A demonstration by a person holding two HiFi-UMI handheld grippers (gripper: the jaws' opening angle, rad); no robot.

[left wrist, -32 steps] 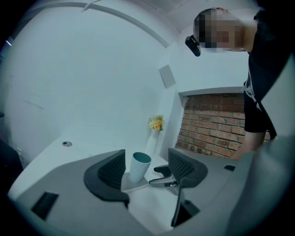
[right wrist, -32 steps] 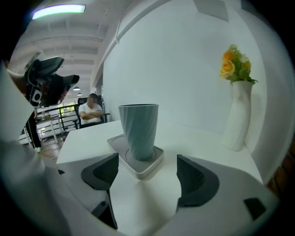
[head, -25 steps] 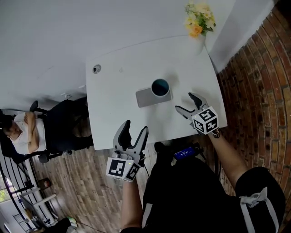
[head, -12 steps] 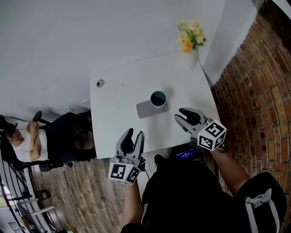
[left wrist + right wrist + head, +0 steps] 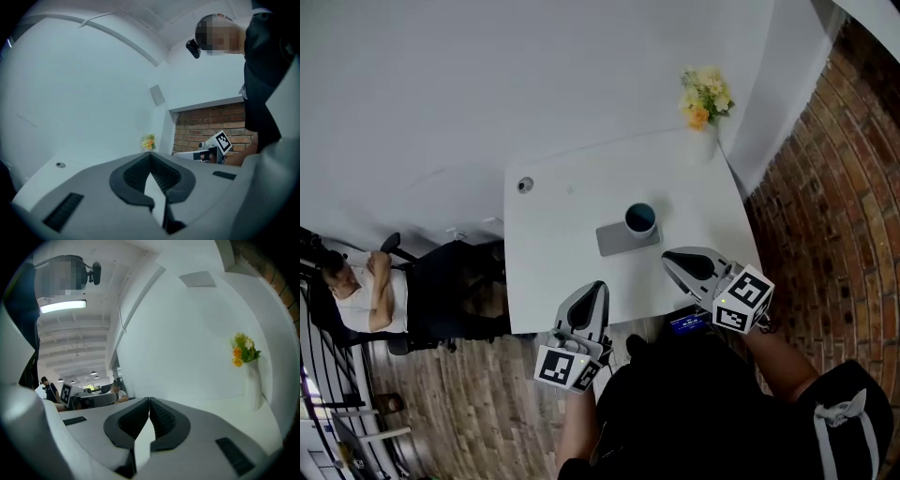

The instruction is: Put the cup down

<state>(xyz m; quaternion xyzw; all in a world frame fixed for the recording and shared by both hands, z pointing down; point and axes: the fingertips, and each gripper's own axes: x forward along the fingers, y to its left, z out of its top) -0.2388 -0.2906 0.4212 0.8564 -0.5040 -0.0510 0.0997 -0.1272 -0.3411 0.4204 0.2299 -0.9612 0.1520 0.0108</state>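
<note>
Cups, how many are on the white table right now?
1. A dark cup stands on a gray pad near the middle of the table. The head view shows the whole tabletop, so none looks hidden.

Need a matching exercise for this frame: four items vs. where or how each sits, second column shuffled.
1. cup
2. flowers
3. round fitting
4. left gripper

A. far right corner of the table
B. shut, empty, at the table's near edge
C. on the grey pad
D. near the table's far left corner

Pairs: 1-C, 2-A, 3-D, 4-B
</note>
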